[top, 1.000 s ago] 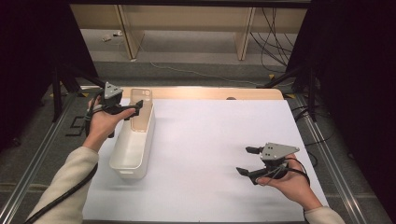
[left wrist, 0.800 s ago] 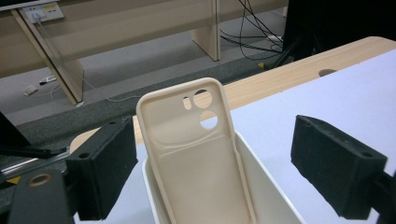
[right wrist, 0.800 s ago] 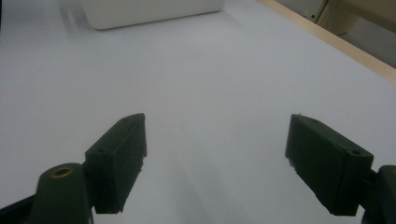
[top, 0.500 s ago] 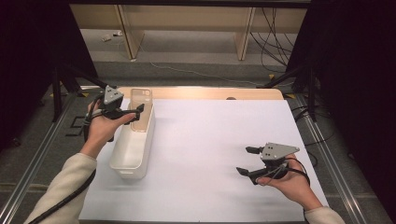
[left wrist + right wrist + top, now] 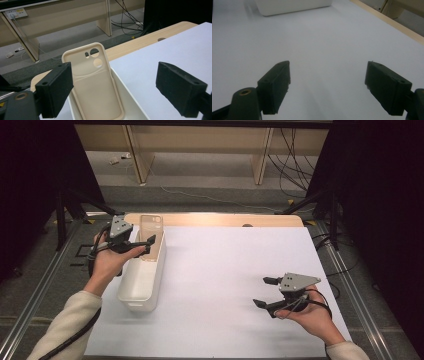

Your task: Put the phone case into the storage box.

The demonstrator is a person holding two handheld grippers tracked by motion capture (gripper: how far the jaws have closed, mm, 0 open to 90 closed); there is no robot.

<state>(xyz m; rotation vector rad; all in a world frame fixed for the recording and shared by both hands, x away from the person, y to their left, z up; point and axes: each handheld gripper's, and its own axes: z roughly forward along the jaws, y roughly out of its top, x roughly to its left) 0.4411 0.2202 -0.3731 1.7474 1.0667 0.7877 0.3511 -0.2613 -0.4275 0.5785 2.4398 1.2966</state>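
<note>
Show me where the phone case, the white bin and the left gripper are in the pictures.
phone case (image 5: 96, 87): left gripper view, on its flat inner back below the camera holes.
white bin (image 5: 131, 301): high view, on its near end wall.
left gripper (image 5: 147, 244): high view, midway between its open jaw tips.

Phone case: smooth matt beige plastic or rubber. Bin: smooth white plastic, slight sheen. Table cover: matt white sheet. Table edge: light wood. Gripper jaw pads: matt black, foam-like
</note>
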